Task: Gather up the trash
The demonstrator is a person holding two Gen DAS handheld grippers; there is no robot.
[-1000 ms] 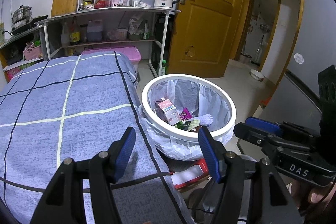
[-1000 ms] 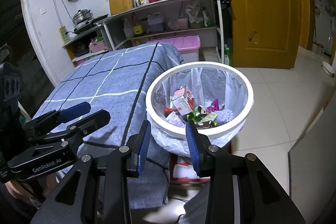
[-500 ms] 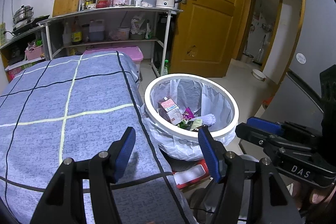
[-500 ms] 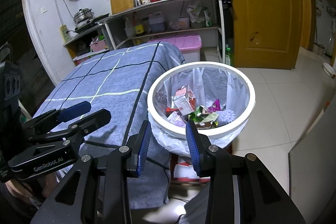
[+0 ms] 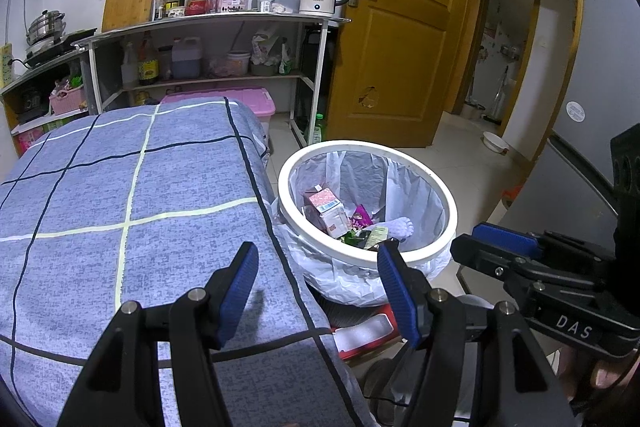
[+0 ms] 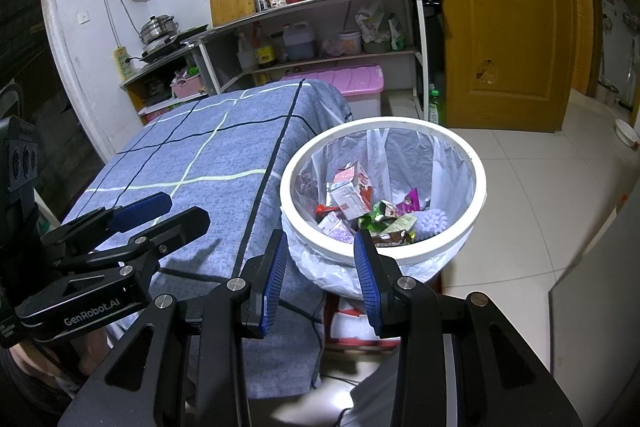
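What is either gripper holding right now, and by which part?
Nothing. The left gripper and the right gripper are both open with only air between the pads. The trash sits in the bin.

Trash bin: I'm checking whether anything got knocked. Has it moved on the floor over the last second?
No. The bin sits against the blue cloth's edge as before; only the camera view drifted slightly.
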